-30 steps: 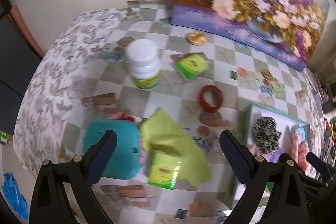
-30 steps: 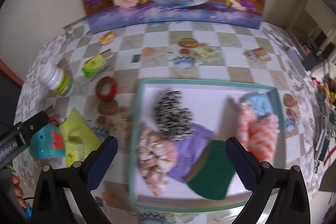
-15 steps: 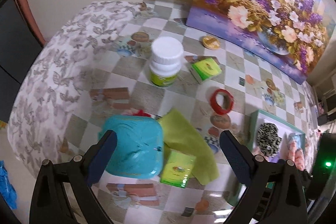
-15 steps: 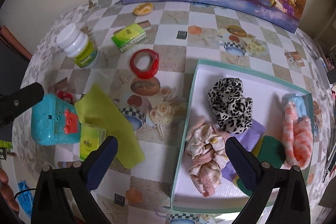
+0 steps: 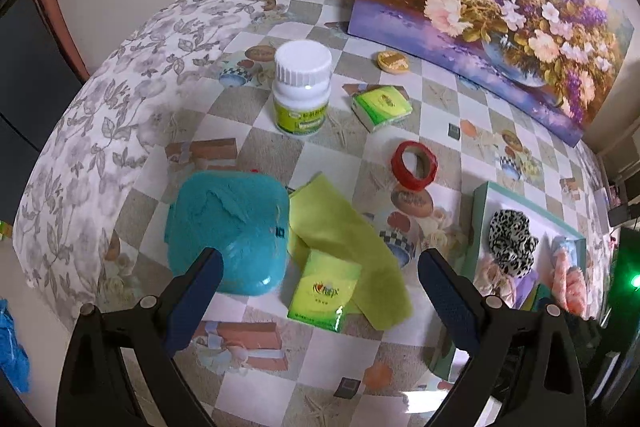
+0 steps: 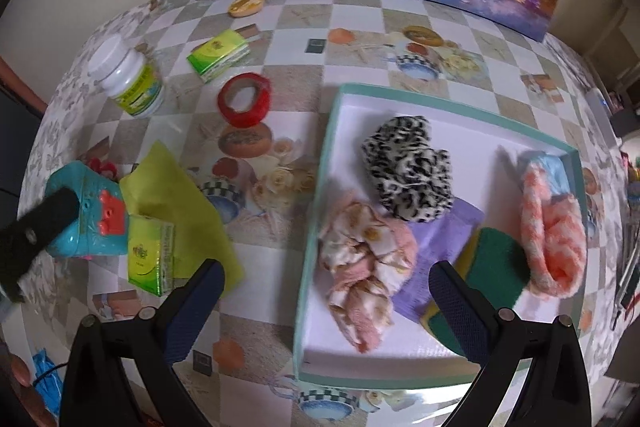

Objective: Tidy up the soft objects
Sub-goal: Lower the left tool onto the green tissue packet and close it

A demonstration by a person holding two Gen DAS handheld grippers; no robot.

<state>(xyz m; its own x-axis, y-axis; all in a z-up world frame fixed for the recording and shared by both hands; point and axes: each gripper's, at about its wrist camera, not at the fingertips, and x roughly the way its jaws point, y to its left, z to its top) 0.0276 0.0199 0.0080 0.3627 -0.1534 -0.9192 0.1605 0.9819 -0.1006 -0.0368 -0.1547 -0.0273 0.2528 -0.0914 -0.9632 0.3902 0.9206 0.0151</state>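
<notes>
Both tongs hang released and empty: the left gripper point(image 5: 318, 279) above a tissue pack point(image 5: 324, 291) and yellow cloth point(image 5: 340, 227), the right gripper point(image 6: 326, 297) over the tray point(image 6: 320, 171) by a pink scrunchie point(image 6: 366, 267).

Between the spread fingers of the right claw point(image 6: 326, 291) sits the teal-rimmed tray point(image 6: 320, 187) with a white floor. Inside lie a leopard-print scrunchie point(image 6: 408, 167) farthest from the claw, a pink floral scrunchie point(image 6: 360, 259) nearest it, a lilac cloth point(image 6: 436, 247), a green sponge point(image 6: 496, 267) and a coral fuzzy sock point(image 6: 552, 227) rightward. A yellow-green cloth point(image 6: 176, 195) lies flat outside, left.
</notes>
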